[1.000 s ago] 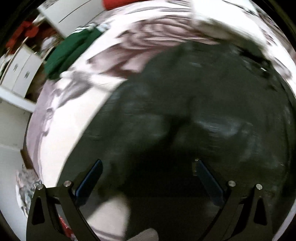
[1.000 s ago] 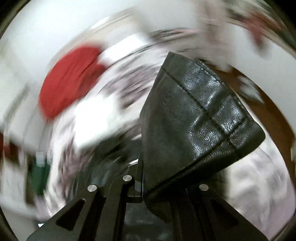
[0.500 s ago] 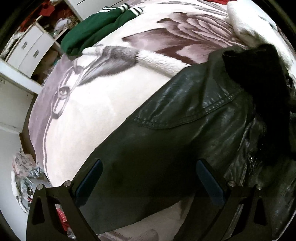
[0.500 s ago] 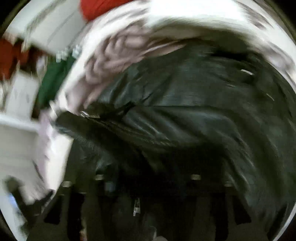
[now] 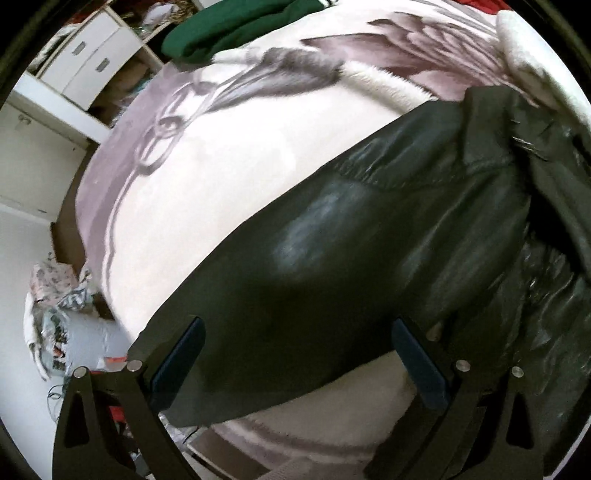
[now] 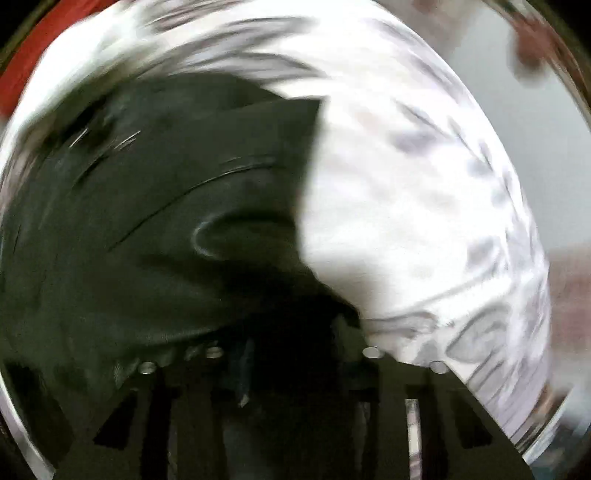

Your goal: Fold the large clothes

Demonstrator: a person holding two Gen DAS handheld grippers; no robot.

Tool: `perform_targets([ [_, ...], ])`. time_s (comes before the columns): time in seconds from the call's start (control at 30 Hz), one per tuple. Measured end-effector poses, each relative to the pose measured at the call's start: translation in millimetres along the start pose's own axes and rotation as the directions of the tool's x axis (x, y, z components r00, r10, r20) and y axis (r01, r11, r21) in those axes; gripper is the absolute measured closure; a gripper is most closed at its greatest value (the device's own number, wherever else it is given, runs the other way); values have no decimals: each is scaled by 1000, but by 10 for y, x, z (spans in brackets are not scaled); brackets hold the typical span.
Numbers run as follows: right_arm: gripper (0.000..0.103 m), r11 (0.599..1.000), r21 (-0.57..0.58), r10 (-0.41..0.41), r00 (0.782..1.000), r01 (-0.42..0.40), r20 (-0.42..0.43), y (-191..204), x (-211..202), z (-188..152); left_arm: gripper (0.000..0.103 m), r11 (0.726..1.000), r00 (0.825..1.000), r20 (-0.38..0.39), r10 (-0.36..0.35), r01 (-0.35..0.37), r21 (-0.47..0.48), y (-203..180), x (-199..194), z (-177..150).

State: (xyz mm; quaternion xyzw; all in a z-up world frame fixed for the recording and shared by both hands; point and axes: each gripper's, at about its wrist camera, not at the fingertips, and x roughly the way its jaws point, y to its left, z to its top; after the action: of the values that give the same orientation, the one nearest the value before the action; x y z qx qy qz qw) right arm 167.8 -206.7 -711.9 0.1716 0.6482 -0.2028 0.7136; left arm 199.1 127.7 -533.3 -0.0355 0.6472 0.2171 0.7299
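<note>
A black leather jacket lies on a bed covered by a pale blanket with a grey bird print. One sleeve runs toward the lower left, between my left gripper's fingers. My left gripper is open and empty just above that sleeve. In the blurred right wrist view the jacket fills the left half. My right gripper sits low against the leather; its fingers are dark and blurred, so I cannot tell how they stand.
A folded green garment lies at the far edge of the bed. White drawers and shelves stand to the left. A heap of clutter lies on the floor at lower left. A red item shows at upper left.
The left gripper has pulled back along the sleeve, still open. The right gripper, which held up a leather fold a second ago, has swung down and to the right over the jacket's edge.
</note>
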Motion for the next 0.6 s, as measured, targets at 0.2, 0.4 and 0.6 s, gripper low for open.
perform_targets([
  [0.2,69,994,-59,90,993,-95,-77,-191,-332,-211,0,990,997,-79,5,-16,-142,349,13,-253],
  [0.4,76,933,-143,336,942,-330,14,-20,-866,-410,0,937,986,-149,-69,13,-348,761,119,-667],
  [0.6,76,927,-259,231,957,-271,-173,669,-1,-245,0,769,926,-110,-362,230,-597,1088,487,-995],
])
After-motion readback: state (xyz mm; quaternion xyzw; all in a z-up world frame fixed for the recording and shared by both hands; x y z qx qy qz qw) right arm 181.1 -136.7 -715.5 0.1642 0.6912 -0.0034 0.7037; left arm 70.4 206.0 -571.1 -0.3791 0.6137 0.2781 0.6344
